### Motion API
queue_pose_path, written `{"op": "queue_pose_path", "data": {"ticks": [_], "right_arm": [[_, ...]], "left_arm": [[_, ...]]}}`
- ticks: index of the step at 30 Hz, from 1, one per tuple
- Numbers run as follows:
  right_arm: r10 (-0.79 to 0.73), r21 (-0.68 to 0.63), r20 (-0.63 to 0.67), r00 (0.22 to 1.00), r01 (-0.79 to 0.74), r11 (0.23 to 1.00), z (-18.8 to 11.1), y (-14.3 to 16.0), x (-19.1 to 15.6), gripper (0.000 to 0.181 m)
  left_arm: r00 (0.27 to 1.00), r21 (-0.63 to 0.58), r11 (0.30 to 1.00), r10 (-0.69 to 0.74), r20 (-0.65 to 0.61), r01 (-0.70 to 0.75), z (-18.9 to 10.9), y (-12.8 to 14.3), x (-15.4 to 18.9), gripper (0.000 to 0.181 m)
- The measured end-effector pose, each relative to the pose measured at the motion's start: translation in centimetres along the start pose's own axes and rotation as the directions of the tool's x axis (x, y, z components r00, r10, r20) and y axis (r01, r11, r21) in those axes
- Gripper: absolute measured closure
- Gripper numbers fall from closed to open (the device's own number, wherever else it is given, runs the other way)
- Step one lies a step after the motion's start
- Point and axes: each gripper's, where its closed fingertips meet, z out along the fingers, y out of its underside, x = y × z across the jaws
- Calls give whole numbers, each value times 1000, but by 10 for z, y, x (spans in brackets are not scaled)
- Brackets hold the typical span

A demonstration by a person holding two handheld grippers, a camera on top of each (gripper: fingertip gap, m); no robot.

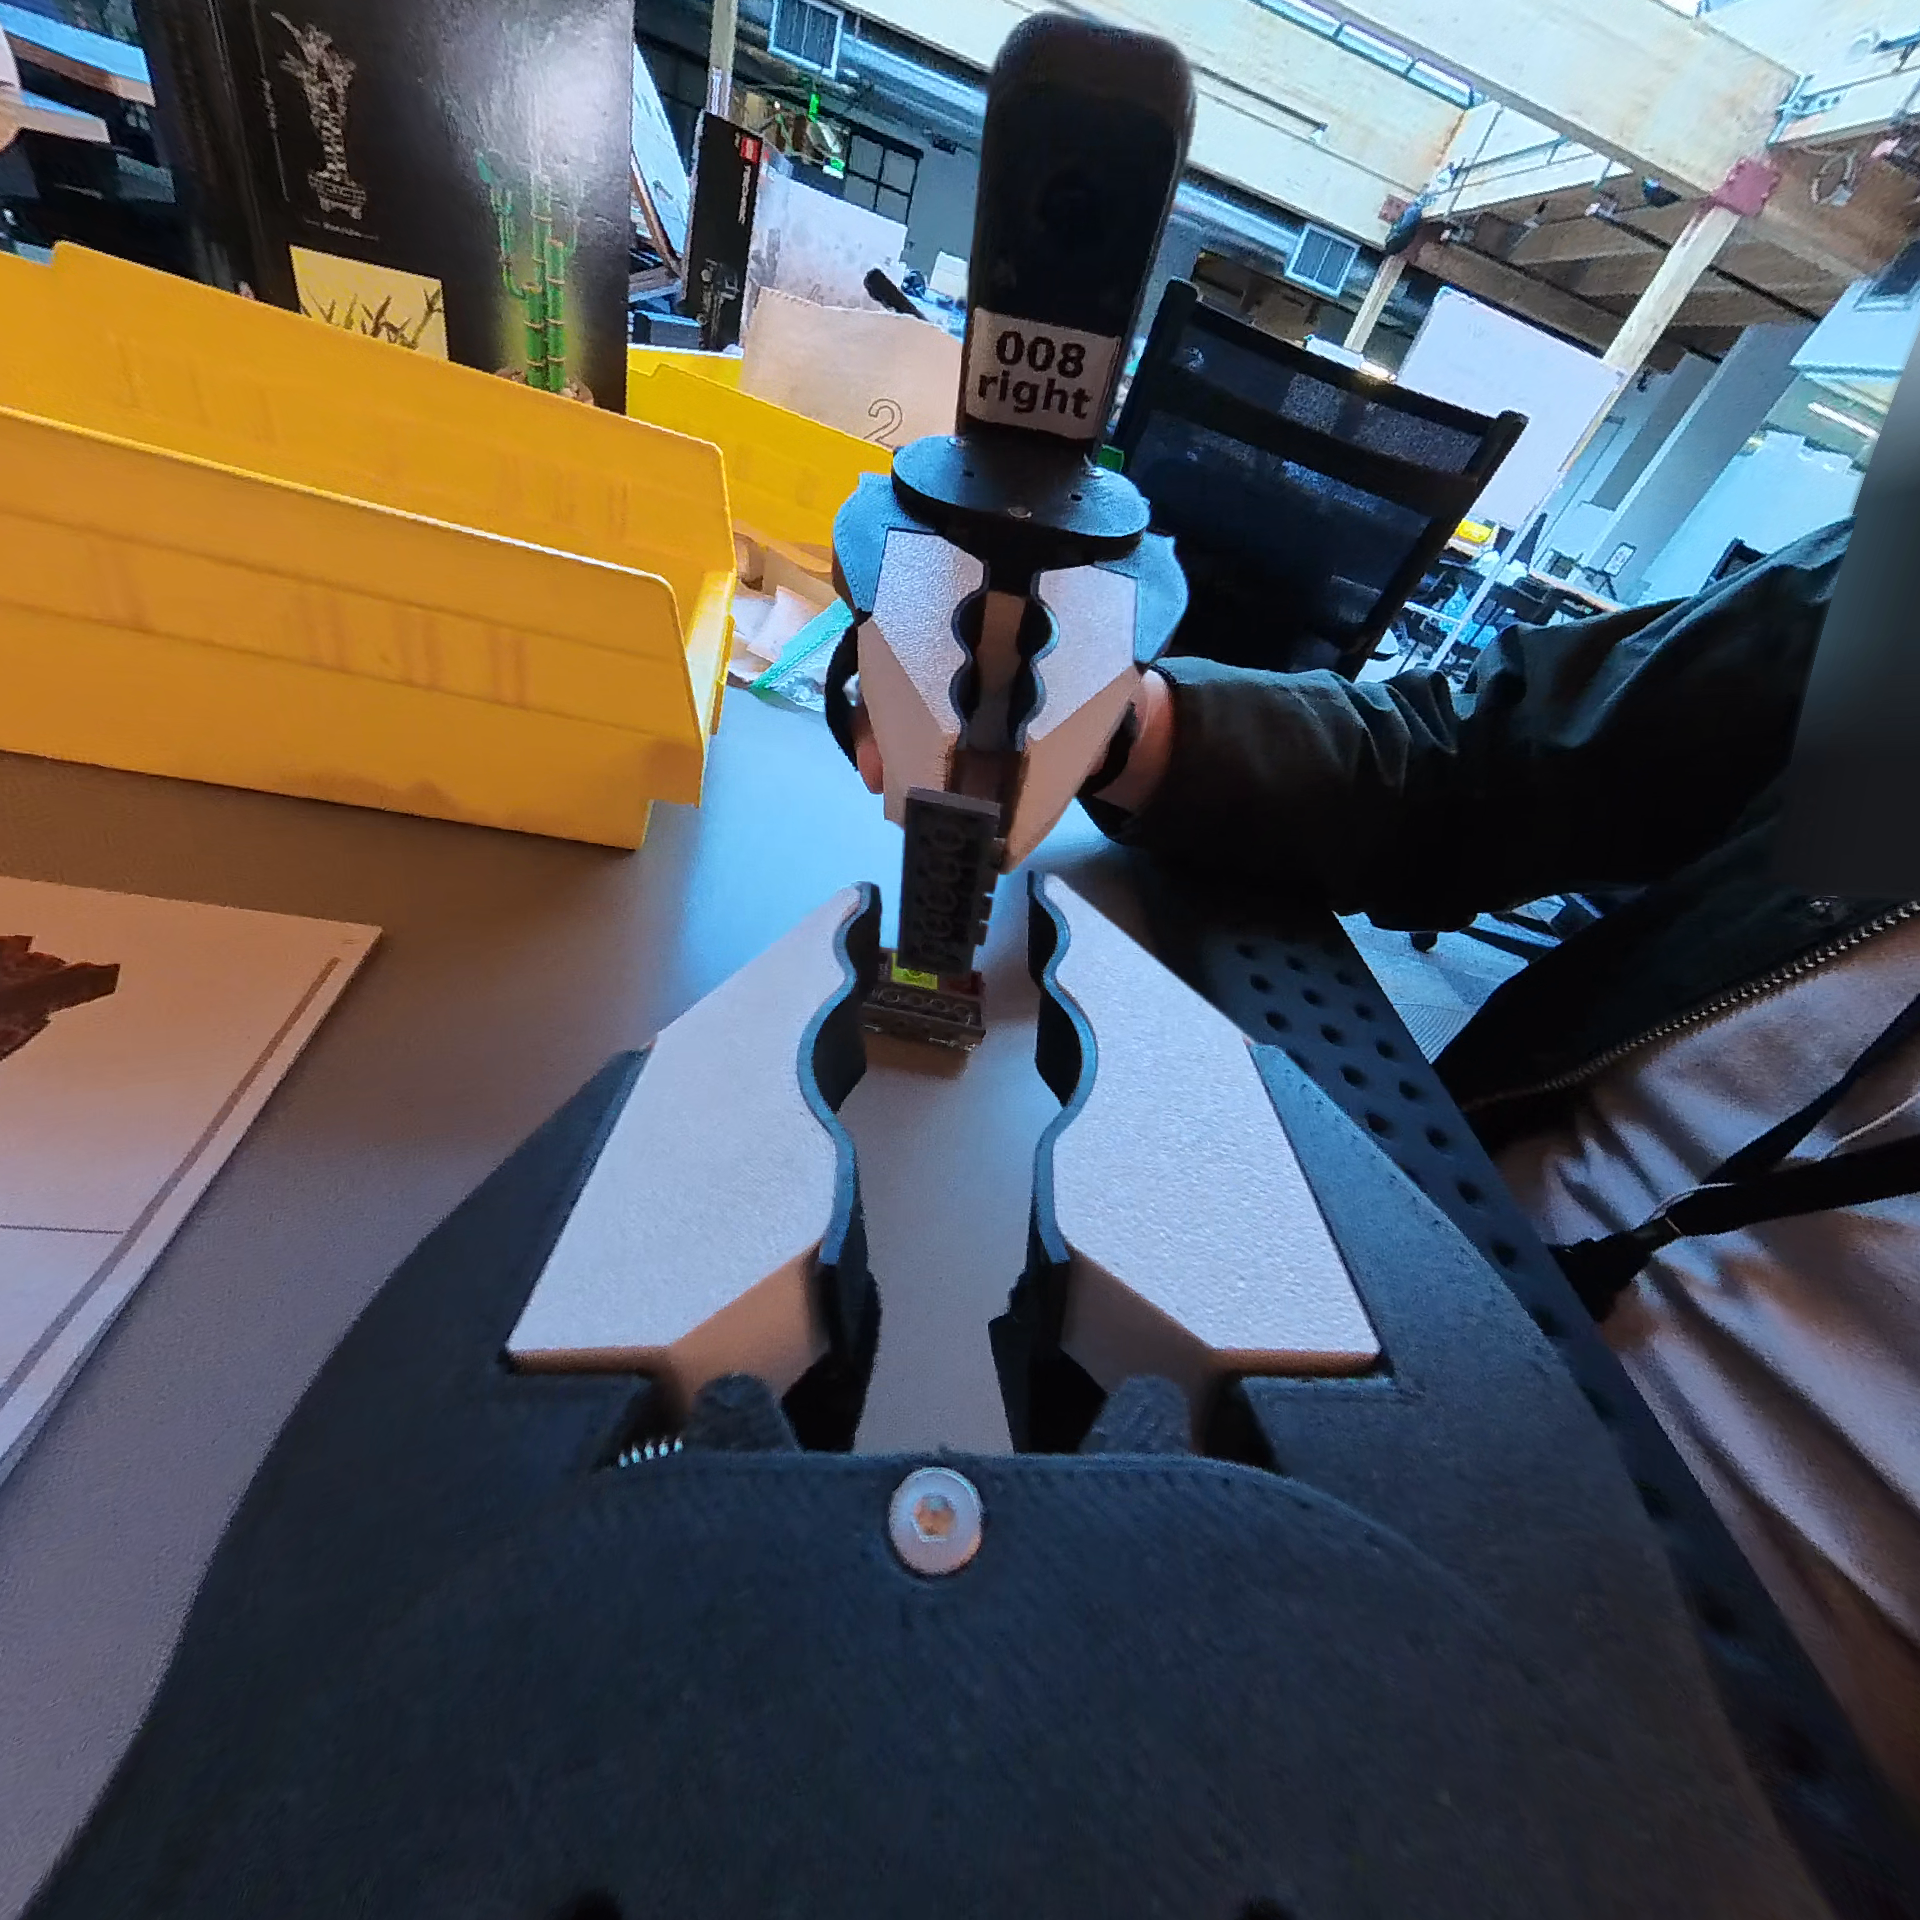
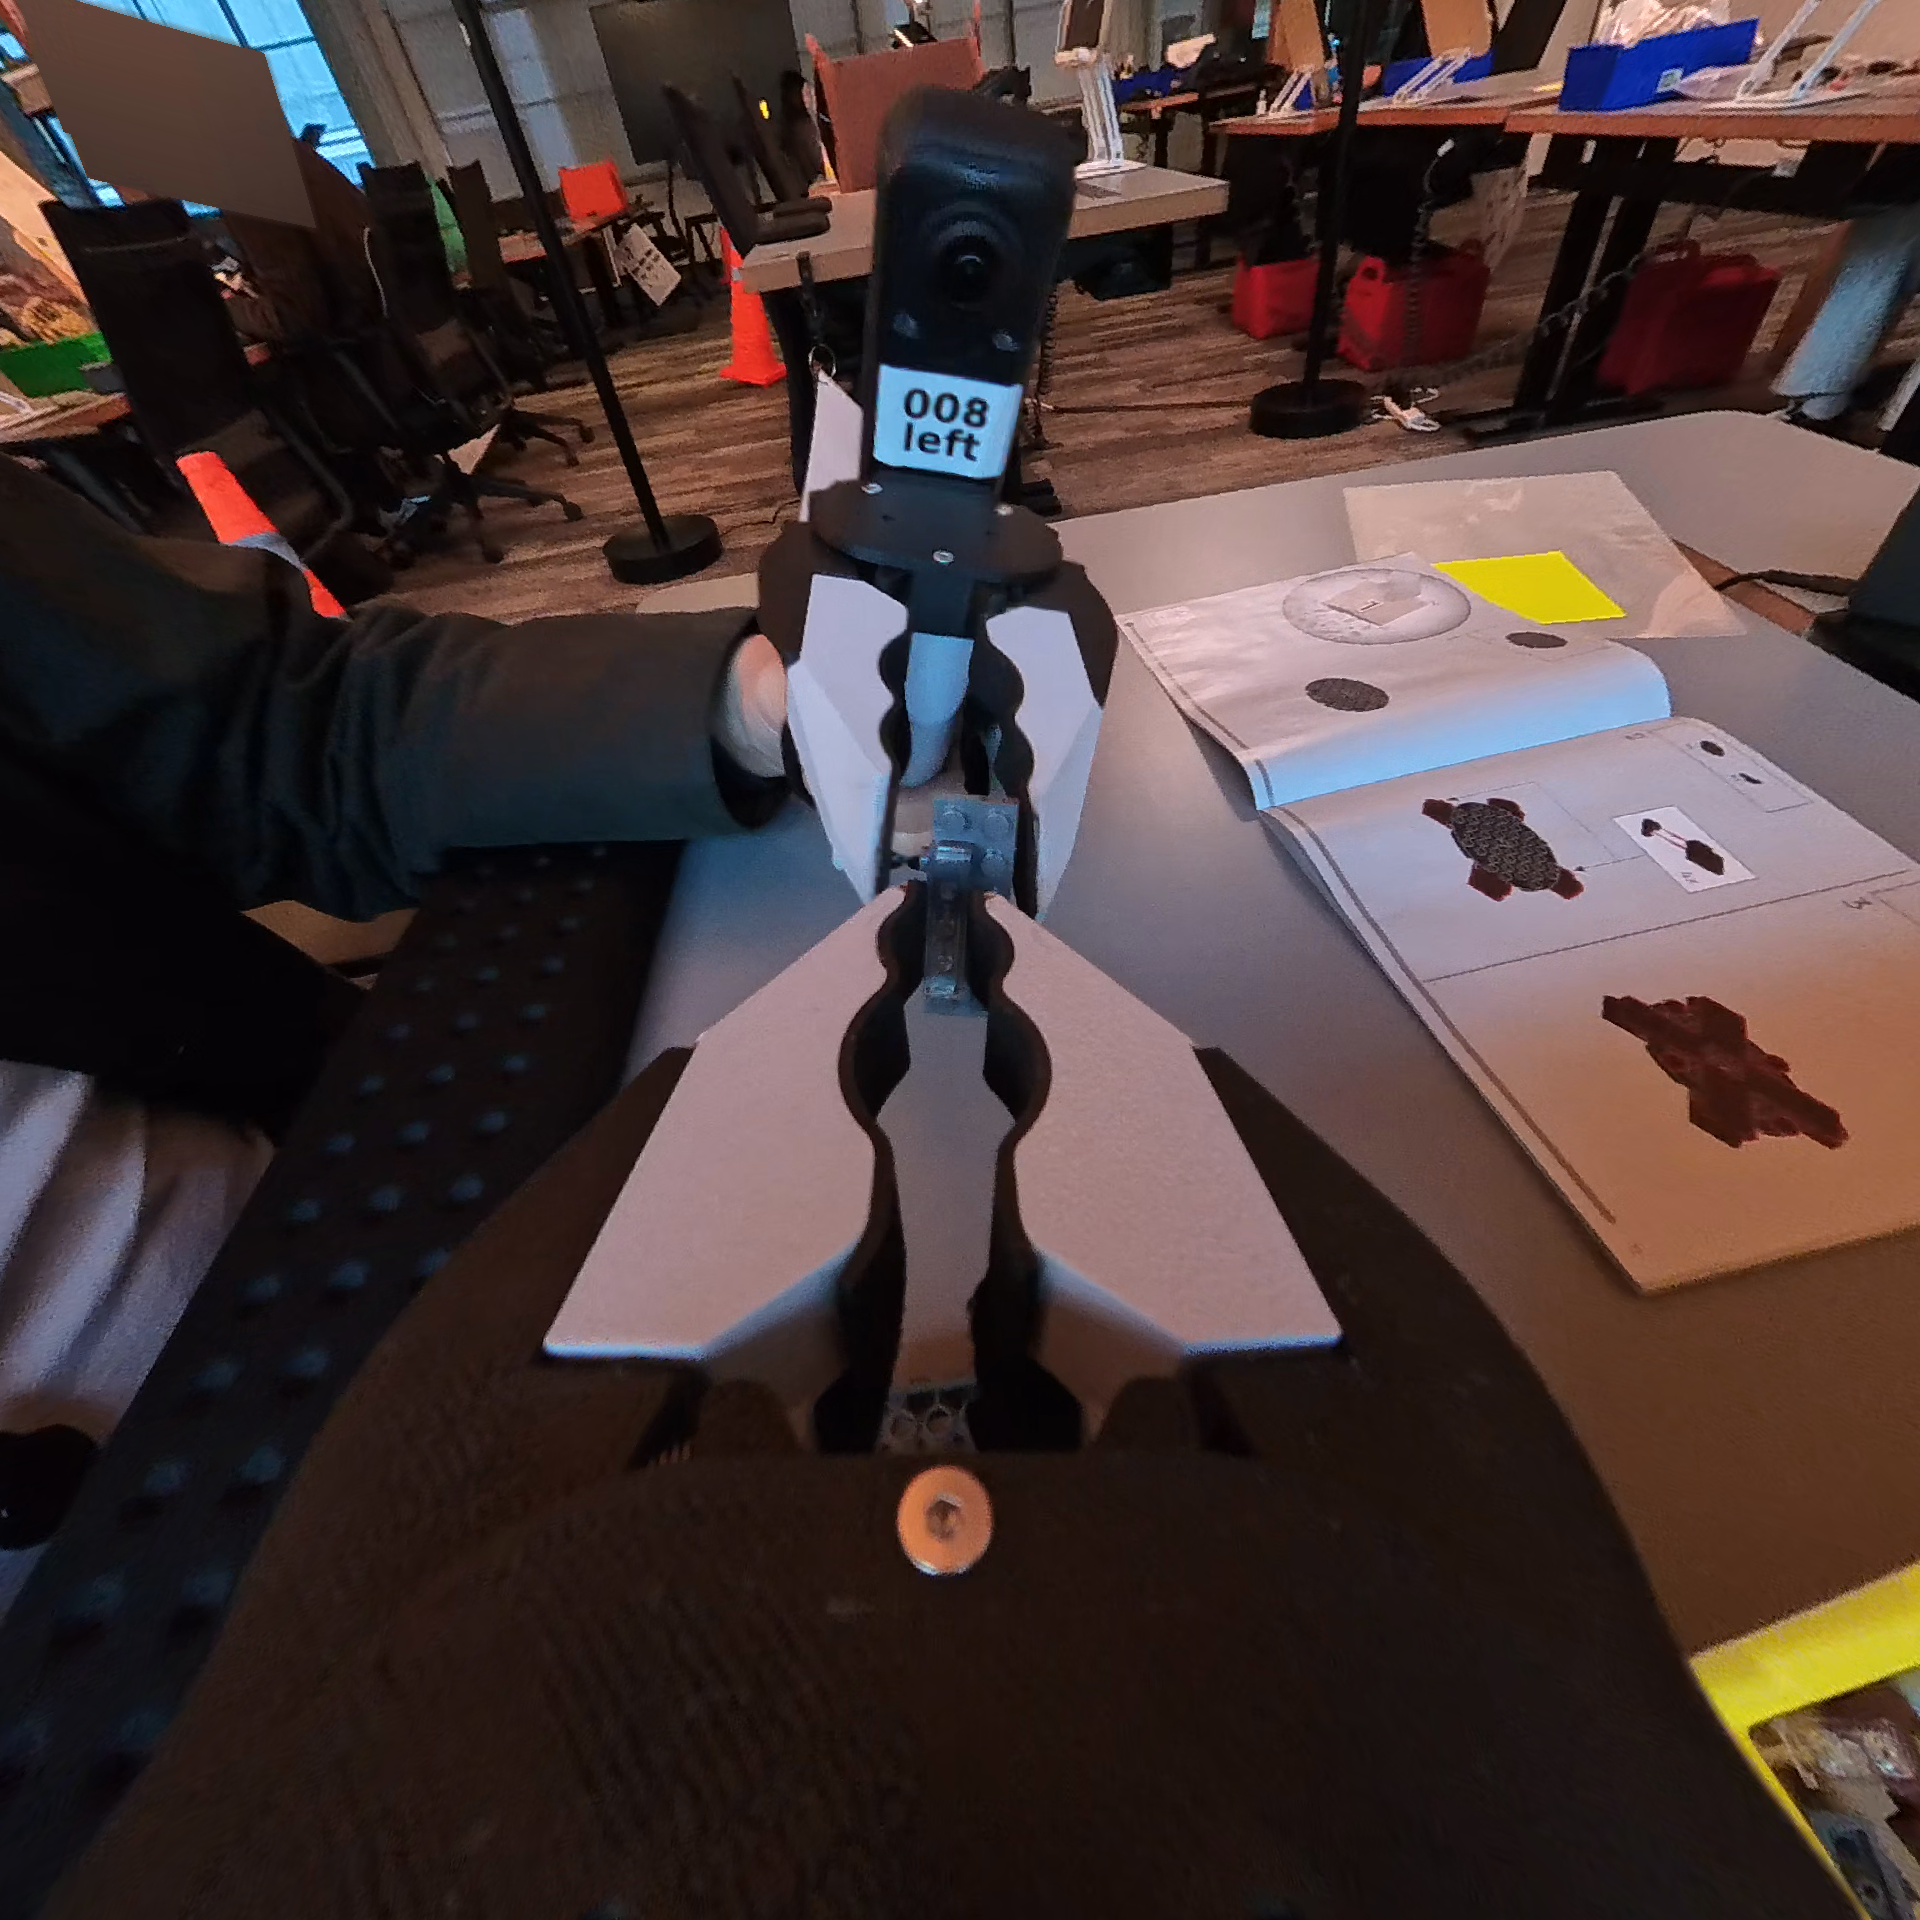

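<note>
On the grey table [image 1: 364,1195], beside the booklet [image 2: 1558,935], the right gripper [image 2: 943,935] pinches a stiff, light grey plate [image 1: 948,883] by its long edges above a small brick stack [image 1: 925,1003] between the left gripper's [image 1: 948,935] parted fingers.

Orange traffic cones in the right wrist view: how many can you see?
2. One cone stands on the floor at upper centre; the other cone shows partly above the dark sleeve. More may be hidden.
</note>
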Motion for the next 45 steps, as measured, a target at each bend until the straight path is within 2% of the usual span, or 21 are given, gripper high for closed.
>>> {"op": "queue_pose_path", "data": {"ticks": [3,9,11,19,25,27,31,37,42,45], "right_arm": [[-16,-6,25,1000,16,1000,1,0,-6,175],[44,14,95,994,-46,999,1,-2,-13,175],[61,13,122,991,-63,998,2,-2,-17,175],[135,64,250,959,-155,986,-1,-14,-32,176],[193,83,324,926,-231,970,-1,-19,-38,176],[203,78,308,930,-237,968,-1,-17,-34,176],[133,23,116,984,-136,990,4,0,-11,175],[163,-7,61,985,-163,987,6,6,-1,175],[156,96,61,986,-161,982,2,-16,-4,176],[162,111,69,984,-169,979,3,-19,-5,176]], "left_arm": [[1000,19,1000,6,-27,-6,0,-3,4,159],[998,14,999,45,-51,-45,-1,-4,12,165],[997,-7,1000,21,-77,-22,-2,-3,16,166],[977,39,998,-41,-208,50,-4,-11,33,166],[964,58,995,-63,-260,81,-6,-15,39,166],[967,56,995,-69,-243,85,-6,-14,36,166],[997,7,999,-34,-74,34,-3,-3,10,166],[999,-22,999,-42,-11,42,-3,2,-1,166],[999,79,996,-33,-30,35,-7,-18,6,167],[1000,77,997,-13,-15,14,-10,-21,7,167]]}}
